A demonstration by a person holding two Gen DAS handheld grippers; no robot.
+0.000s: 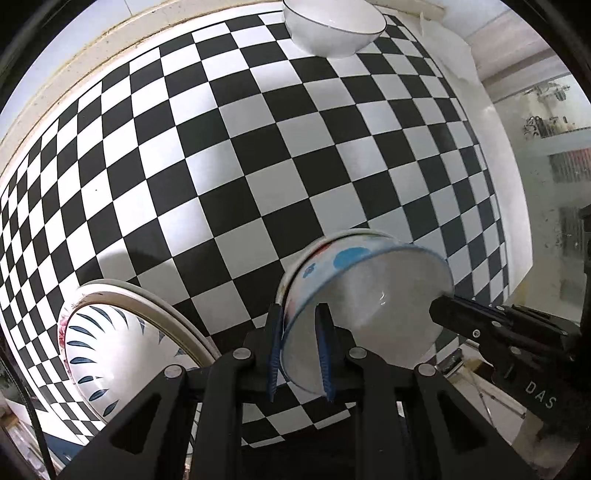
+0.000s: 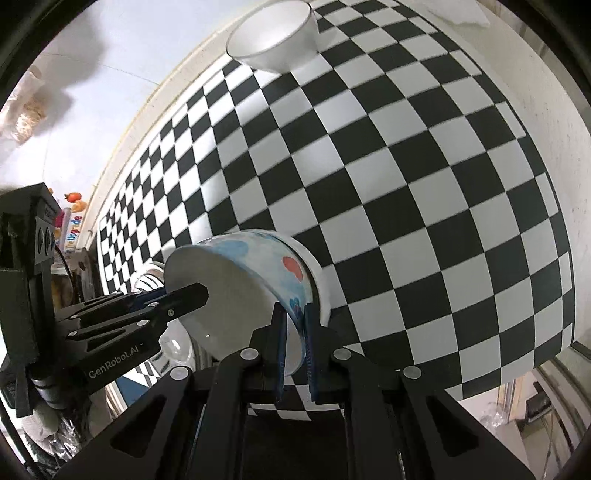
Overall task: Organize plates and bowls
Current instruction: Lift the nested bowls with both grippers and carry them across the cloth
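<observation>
A white bowl with blue and red spots [image 1: 369,291] hangs above the checkered table, held from both sides. My left gripper [image 1: 300,332] is shut on its near rim. My right gripper [image 2: 295,332] is shut on the opposite rim; the bowl also shows in the right wrist view [image 2: 258,280]. Each gripper shows in the other's view, the right one [image 1: 480,325] and the left one [image 2: 162,299]. A white bowl with blue leaf marks [image 1: 122,354] sits on a plate at the lower left. A plain white bowl [image 1: 332,29] stands at the far edge, also in the right wrist view [image 2: 273,37].
The black-and-white checkered cloth [image 1: 258,166] covers the table. Its right edge [image 1: 513,221] drops off to the room beyond. A wall runs along the far left side. Shelves with clutter [image 2: 70,221] stand to the left.
</observation>
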